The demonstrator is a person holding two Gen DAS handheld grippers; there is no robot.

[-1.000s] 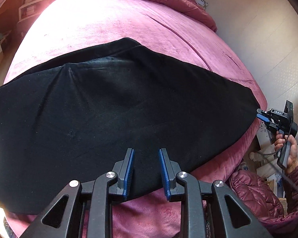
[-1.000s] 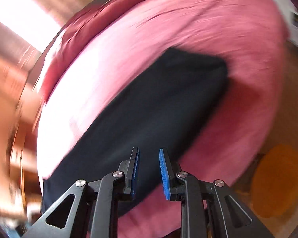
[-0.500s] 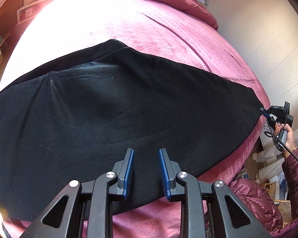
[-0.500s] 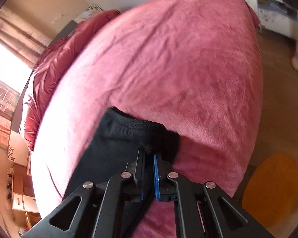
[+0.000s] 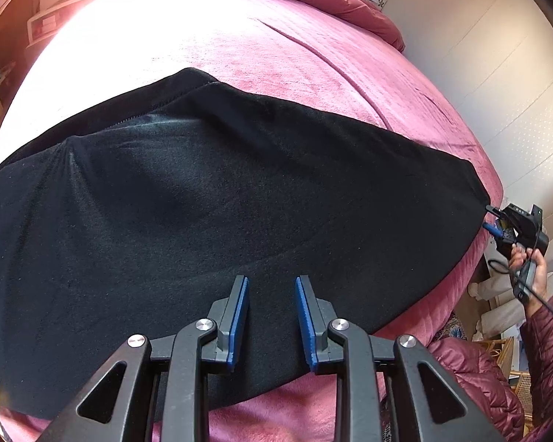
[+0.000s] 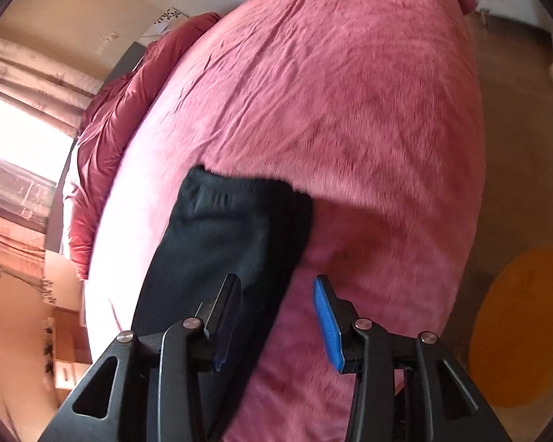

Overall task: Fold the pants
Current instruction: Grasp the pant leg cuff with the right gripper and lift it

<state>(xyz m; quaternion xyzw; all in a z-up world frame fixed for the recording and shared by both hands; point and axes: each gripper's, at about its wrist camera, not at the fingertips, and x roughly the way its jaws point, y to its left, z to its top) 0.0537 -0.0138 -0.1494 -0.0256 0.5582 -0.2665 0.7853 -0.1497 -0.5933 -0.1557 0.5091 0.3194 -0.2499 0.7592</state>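
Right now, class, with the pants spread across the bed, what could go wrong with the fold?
1. The right tool is opening with nothing pinched; the black pants' end may not lie square.
2. The pants reach the edge of the bed's pink cover and could slide off.
3. The left tool hovers open, pinning nothing.

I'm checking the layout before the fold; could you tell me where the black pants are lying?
The black pants lie spread flat across the pink bedspread, along the near edge of the bed.

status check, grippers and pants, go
Left hand-held gripper open above pants. Right hand-held gripper opening, pads clear of cloth. Pants flat on bed; nothing in the way.
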